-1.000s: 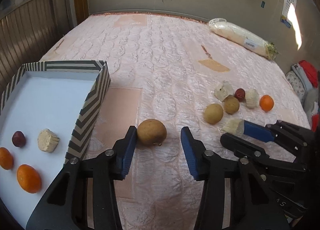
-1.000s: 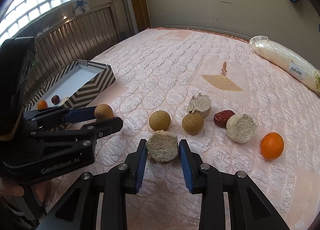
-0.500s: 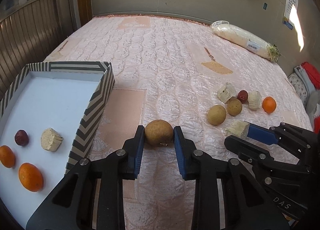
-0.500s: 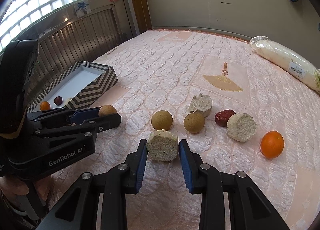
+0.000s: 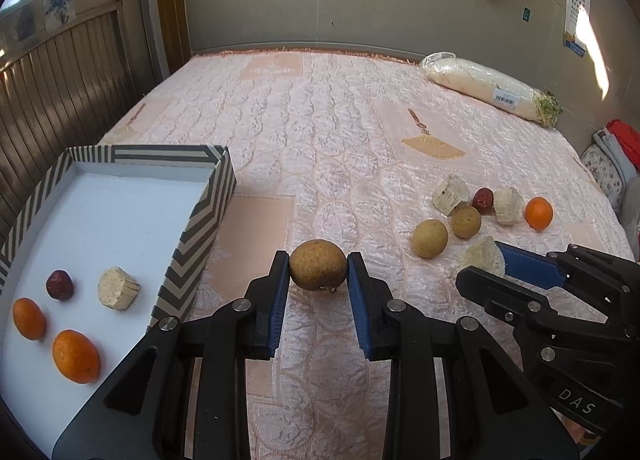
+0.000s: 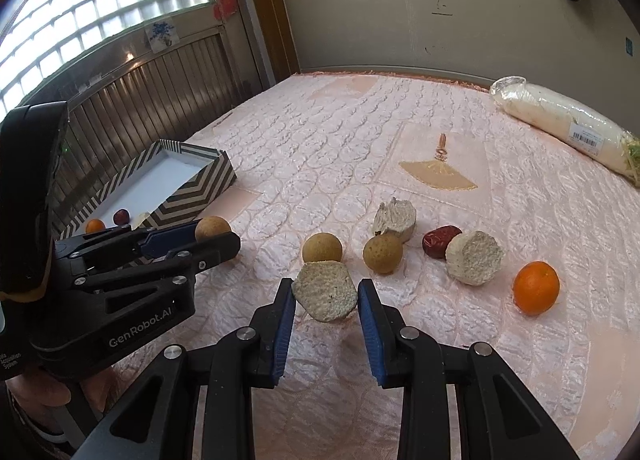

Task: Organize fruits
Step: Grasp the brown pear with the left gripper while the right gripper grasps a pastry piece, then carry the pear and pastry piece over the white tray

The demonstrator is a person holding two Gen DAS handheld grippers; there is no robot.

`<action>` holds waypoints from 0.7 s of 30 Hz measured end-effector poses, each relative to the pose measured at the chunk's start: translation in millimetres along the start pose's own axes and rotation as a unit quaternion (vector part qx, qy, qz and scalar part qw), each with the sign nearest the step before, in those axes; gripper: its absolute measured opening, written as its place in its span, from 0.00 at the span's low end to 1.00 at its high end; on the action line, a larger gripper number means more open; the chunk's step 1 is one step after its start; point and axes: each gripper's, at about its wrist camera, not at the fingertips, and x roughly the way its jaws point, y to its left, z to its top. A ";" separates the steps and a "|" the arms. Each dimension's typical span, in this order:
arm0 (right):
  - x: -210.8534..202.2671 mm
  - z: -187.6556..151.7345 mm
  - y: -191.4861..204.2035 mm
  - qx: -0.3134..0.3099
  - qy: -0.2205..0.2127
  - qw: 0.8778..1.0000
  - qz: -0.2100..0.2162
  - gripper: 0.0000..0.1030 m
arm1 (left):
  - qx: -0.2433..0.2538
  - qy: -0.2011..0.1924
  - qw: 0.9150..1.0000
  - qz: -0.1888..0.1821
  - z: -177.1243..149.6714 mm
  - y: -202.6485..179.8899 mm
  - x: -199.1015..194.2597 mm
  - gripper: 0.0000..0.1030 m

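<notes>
The left gripper [image 5: 318, 272] is clenched on a round brown fruit [image 5: 318, 265], its blue fingers [image 5: 280, 292] pressing both sides just above the pink bedspread [image 5: 320, 140]. To the left of these fingers sits a striped box [image 5: 200, 216] holding two oranges [image 5: 76, 356], a red date [image 5: 59, 285] and a pale cake piece [image 5: 117, 288]. The right gripper [image 6: 326, 296] grasps another pale cake chunk [image 6: 325, 291] between its fingers [image 6: 286, 312]. Beyond those fingers lie two brown fruits [image 6: 322, 247], another date [image 6: 440, 241] and two more cake pieces [image 6: 474, 257]; an orange [image 6: 536, 287] rests off to their right. A wrapped white roll [image 6: 560, 128] lies far beyond, near the wall.
</notes>
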 end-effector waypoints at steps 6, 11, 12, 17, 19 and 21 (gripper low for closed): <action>-2.5 -1.1 1.4 0.007 -0.007 1.000 -0.002 0.30 | 0.002 -0.008 1.000 0.007 -0.1 -2.2 -2.4 0.28; -2.6 -1.8 3.6 0.010 -0.009 1.000 -0.006 0.30 | 0.001 -0.010 1.000 0.011 0.9 -2.9 -2.7 0.28; -3.6 -1.2 4.5 0.009 -0.011 1.000 -0.010 0.30 | 0.002 -0.012 1.000 0.014 1.2 -3.4 -3.7 0.28; -9.0 0.4 6.4 0.010 -0.017 1.000 -0.022 0.30 | 0.005 -0.031 0.999 0.028 1.3 -4.6 -17.1 0.28; -11.2 0.3 7.2 0.009 -0.019 0.999 -0.026 0.30 | 0.005 -0.032 0.999 0.027 1.9 -5.1 -20.4 0.28; -14.3 0.5 8.4 0.010 -0.021 0.999 -0.027 0.30 | 0.003 -0.031 0.999 0.025 1.5 -5.0 -22.1 0.28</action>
